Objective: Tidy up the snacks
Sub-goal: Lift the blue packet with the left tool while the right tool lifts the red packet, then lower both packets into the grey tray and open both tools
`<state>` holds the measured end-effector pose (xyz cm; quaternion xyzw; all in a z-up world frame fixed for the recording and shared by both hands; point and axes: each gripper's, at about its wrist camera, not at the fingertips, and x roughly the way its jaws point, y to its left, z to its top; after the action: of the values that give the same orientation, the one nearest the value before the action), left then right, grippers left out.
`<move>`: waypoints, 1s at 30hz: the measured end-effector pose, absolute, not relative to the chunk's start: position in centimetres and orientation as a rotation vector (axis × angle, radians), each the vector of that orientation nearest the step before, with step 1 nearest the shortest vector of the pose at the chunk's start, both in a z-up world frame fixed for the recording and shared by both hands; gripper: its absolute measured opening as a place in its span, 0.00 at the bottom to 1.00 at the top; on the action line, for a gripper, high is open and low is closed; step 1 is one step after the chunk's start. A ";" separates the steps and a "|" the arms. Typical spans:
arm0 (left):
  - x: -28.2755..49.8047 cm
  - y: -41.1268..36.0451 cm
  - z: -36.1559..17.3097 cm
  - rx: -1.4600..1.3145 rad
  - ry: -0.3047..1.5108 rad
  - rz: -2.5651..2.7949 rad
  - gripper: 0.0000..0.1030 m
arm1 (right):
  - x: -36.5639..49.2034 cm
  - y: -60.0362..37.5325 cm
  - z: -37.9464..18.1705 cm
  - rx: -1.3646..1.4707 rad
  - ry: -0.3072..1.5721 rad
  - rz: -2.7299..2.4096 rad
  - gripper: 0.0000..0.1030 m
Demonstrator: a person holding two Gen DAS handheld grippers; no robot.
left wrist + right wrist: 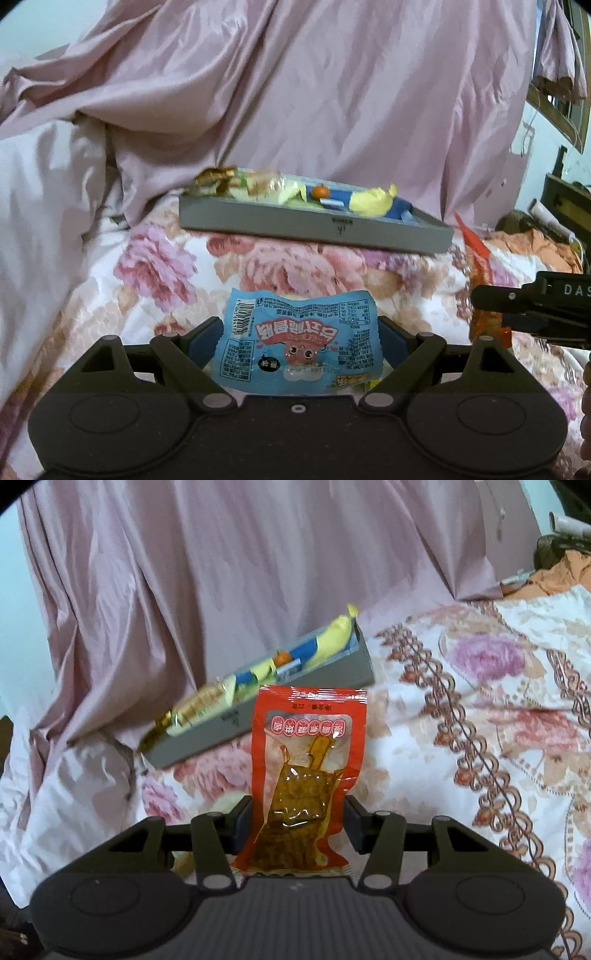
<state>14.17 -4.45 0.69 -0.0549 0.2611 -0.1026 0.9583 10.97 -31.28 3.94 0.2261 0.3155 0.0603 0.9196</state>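
Snacks in both tools, lifted off the floral bed.
My left tool (pixel 297 341) pinches the blue packet (pixel 295 341); my right tool (pixel 298 821) pinches the red pouch (pixel 304 775). Grey tray (pixel 314 229) sits at 12 o'clock.

the blue packet (pixel 295 343) hides its lower edge behind the tongs' body; the tray's (pixel 314 229) wrappers blur together.

Blue snack packet (pixel 295 339): upside-down print, barcode, date code starting "2025", rest too small to read. Black gripper body at right edge (pixel 546 306): white letters "DAS", cut off. Red snack packet (pixel 306 775): upside-down characters, unreadable.
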 end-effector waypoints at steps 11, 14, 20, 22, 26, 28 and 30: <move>18.5 -5.1 4.8 -0.131 0.419 -0.155 0.86 | 13.3 -31.9 5.7 0.433 0.424 0.106 0.55; 20.7 -6.0 6.1 -0.119 0.380 -0.155 0.86 | 14.8 -31.9 5.8 0.417 0.366 0.098 0.55; 25.9 -7.8 8.0 -0.103 0.316 -0.154 0.86 | 18.2 -32.1 6.5 0.355 0.243 0.095 0.55; 27.5 -8.2 8.1 -0.106 0.310 -0.148 0.86 | 19.6 -32.4 6.6 0.344 0.209 0.084 0.55; 30.8 -9.2 7.5 -0.090 0.334 -0.140 0.86 | 21.8 -32.4 6.8 0.332 0.166 0.055 0.56; 32.2 -9.8 6.9 -0.086 0.356 -0.133 0.86 | 22.5 -32.2 6.6 0.299 0.147 0.035 0.56; 33.4 -10.0 6.2 -0.093 0.386 -0.129 0.86 | 23.5 -32.1 6.3 0.280 0.146 0.018 0.56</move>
<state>33.40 -10.04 6.17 -0.0462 0.1914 -0.0641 0.9783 23.46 -32.09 6.25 0.1393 0.0725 0.0088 0.9876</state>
